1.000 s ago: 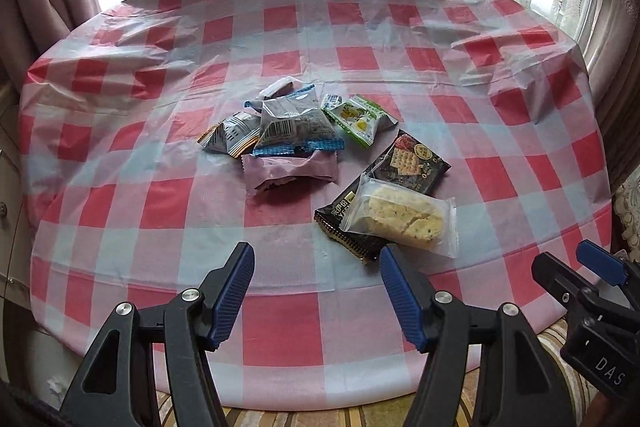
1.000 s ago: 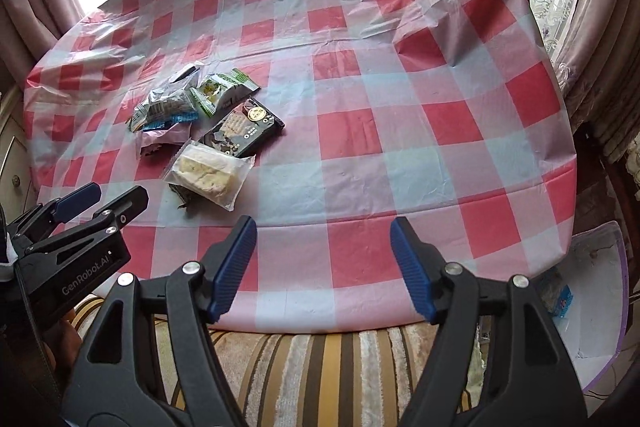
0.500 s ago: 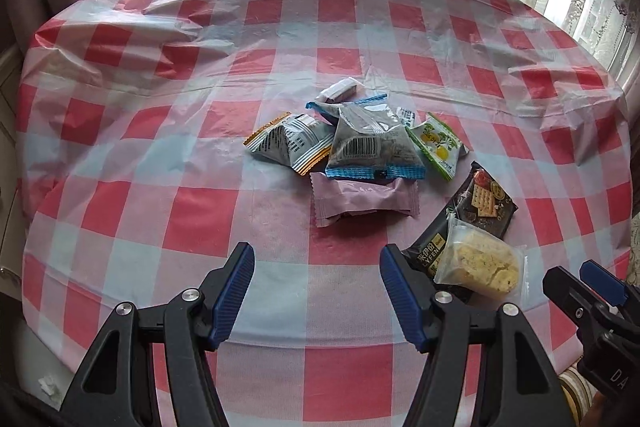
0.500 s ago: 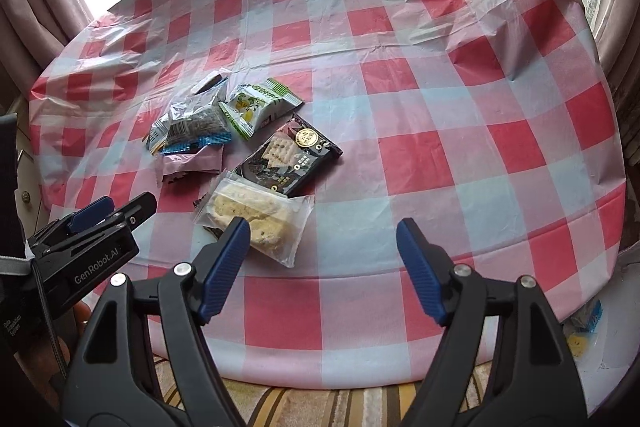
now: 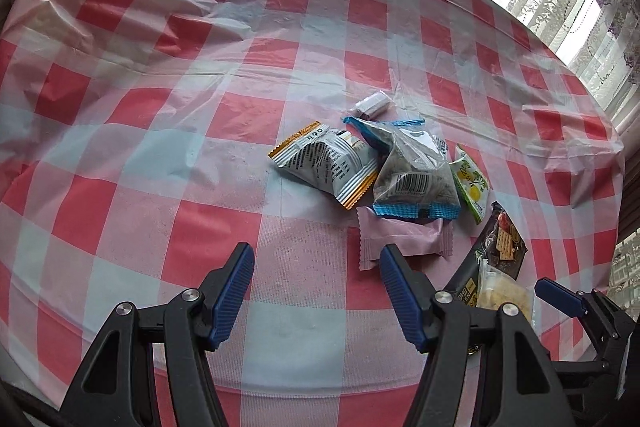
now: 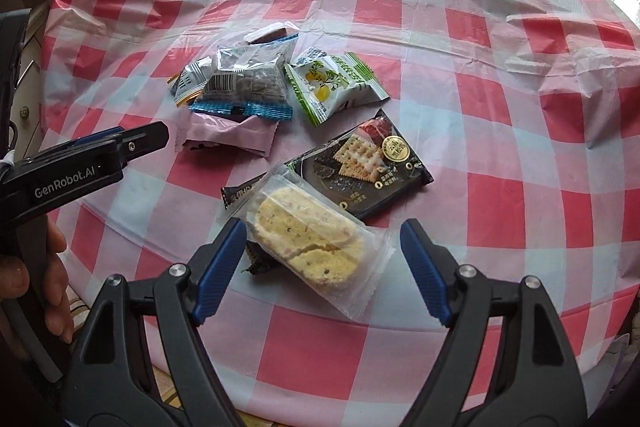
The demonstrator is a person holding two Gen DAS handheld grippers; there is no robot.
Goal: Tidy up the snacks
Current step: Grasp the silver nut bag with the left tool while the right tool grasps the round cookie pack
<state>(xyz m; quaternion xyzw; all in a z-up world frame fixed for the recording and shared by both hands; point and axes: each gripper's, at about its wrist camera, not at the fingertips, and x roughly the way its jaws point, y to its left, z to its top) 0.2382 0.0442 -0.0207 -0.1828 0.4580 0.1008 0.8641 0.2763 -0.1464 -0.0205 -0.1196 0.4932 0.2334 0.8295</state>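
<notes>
A pile of snack packets lies on the checked tablecloth [image 6: 500,147]. In the right wrist view a clear-wrapped cake bar [image 6: 312,243] rests partly on a black cracker packet [image 6: 360,167]. Behind them are a green lemon packet [image 6: 336,83], a pink packet [image 6: 232,135], a grey blue-edged packet [image 6: 244,87] and a white-orange packet [image 6: 190,81]. My right gripper [image 6: 324,231] hovers over the cake bar with its jaws opening and the pads clear of the wrapper. My left gripper [image 5: 316,267] is open over bare cloth, with the pink packet [image 5: 404,243] just to its right.
The round table's front edge is close below both grippers. A striped seat [image 6: 168,395] shows under that edge. Curtains [image 5: 592,7] and a bright window stand behind the table. A white cabinet [image 6: 28,107] is at the left. A hand [image 6: 52,299] holds the left gripper's handle.
Both grippers have moved in over the table toward the pile. The cake bar now lies between the right fingers, whose jaws stand wider. The pile has slid to the right in the left view.
</notes>
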